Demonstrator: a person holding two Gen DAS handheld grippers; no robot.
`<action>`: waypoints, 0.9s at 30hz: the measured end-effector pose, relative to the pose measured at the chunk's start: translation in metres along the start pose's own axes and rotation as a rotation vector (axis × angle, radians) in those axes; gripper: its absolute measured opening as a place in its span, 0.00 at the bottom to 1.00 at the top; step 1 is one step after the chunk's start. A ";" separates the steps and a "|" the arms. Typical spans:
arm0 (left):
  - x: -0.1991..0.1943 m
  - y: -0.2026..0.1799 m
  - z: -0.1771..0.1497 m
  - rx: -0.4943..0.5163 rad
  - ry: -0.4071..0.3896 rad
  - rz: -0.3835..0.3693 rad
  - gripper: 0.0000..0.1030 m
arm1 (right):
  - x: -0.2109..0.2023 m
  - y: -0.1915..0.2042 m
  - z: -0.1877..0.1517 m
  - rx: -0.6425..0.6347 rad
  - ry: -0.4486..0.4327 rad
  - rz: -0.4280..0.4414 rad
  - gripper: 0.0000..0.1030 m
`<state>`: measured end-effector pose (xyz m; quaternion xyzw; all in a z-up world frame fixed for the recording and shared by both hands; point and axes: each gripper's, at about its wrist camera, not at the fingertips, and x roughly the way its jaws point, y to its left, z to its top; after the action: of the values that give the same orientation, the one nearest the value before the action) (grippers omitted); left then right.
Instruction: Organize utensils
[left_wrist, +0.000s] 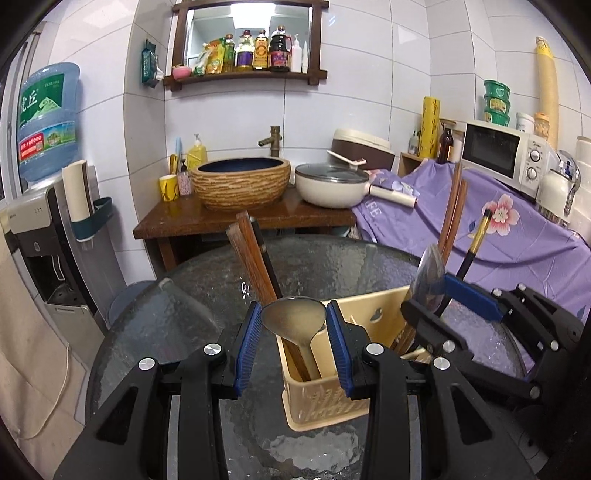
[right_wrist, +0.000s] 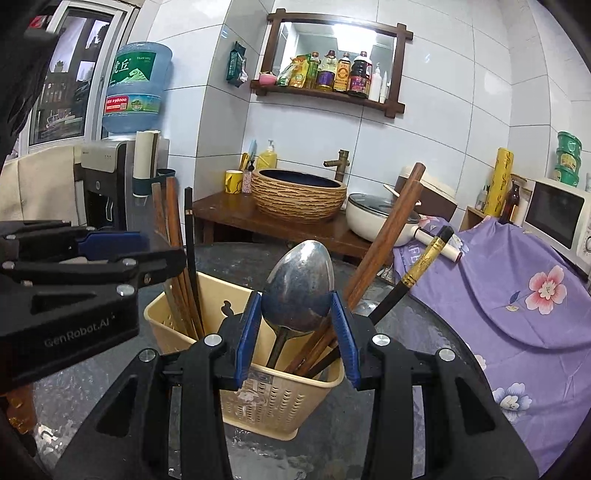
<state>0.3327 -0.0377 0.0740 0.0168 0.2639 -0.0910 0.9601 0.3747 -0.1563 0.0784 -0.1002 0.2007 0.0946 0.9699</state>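
Note:
A beige plastic utensil holder (left_wrist: 325, 402) (right_wrist: 258, 402) stands on the round glass table (left_wrist: 166, 325). My left gripper (left_wrist: 293, 319) is shut on the bowl of a metal spoon (left_wrist: 291, 317) whose handle goes down into the holder's left compartment, beside brown chopsticks (left_wrist: 251, 254). My right gripper (right_wrist: 297, 306) is shut on the bowl of a second metal spoon (right_wrist: 299, 284), also seen in the left view (left_wrist: 430, 277), standing in the right compartment with brown chopsticks (right_wrist: 384, 236) and a black gold-banded chopstick (right_wrist: 424, 266). The left gripper shows at left in the right view (right_wrist: 110, 243).
Behind the table a wooden stand (left_wrist: 207, 221) carries a woven basin (left_wrist: 242, 182) and a white lidded pan (left_wrist: 332, 184). A purple flowered cloth (left_wrist: 498, 229) covers the counter at right, under a microwave (left_wrist: 506, 151). A water dispenser (left_wrist: 40, 221) stands at left.

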 end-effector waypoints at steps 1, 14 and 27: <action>0.002 0.001 -0.001 -0.003 0.004 -0.002 0.35 | 0.001 0.000 -0.001 0.001 0.003 0.000 0.39; 0.001 0.004 -0.010 -0.016 0.008 -0.038 0.35 | 0.004 -0.004 -0.008 -0.004 0.023 0.013 0.42; -0.080 0.008 -0.025 -0.010 -0.181 -0.041 0.81 | -0.053 -0.024 -0.015 0.071 -0.066 0.077 0.66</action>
<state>0.2542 -0.0147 0.0927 -0.0017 0.1767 -0.1105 0.9780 0.3264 -0.1910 0.0902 -0.0546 0.1754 0.1279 0.9746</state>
